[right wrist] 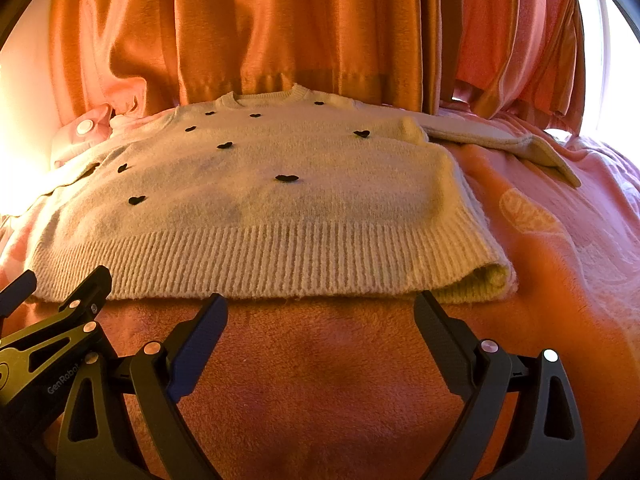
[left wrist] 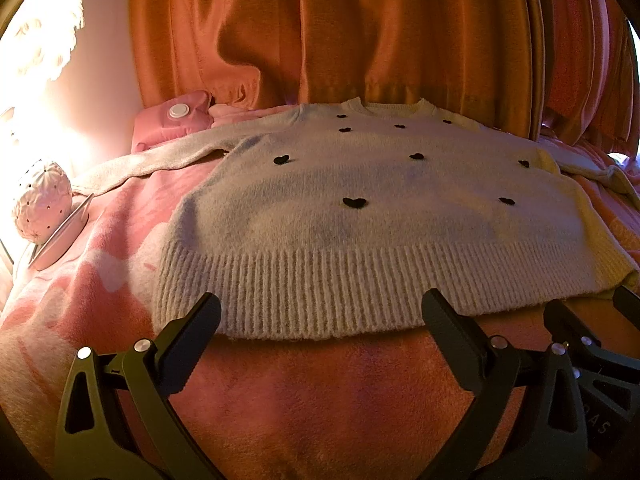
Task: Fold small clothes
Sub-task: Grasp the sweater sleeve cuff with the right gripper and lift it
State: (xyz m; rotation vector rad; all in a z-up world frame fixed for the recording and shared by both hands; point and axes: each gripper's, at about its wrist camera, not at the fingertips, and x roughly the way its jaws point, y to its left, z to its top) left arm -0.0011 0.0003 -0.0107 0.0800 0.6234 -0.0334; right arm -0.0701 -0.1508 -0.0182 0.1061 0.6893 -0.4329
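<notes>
Lamplight glares at the far left of the left wrist view, where a white pierced globe (left wrist: 40,200) sits beside the bed. Next to it the pink blanket (left wrist: 320,400) covers the bed, and a pink pouch with a white cap (left wrist: 176,120) lies near the orange curtain (left wrist: 320,28). A cream sweater (left wrist: 360,208) with small black hearts lies flat, front up, on the blanket, neck toward the curtain and ribbed hem toward the cameras; its left sleeve stretches out toward the globe, and its right sleeve (right wrist: 512,144) runs off to the right across the blanket. The hem's right corner (right wrist: 488,280) is turned under into a thick roll. The left gripper (left wrist: 320,312) is spread wide with nothing in it, its fingertips right at the hem's edge; whether they touch the knit I cannot tell. Just to its right the right gripper (right wrist: 320,308) is likewise wide open and empty, its tips at the hem near the rolled corner. Each gripper shows at the edge of the other's view, so the two sit close side by side.
</notes>
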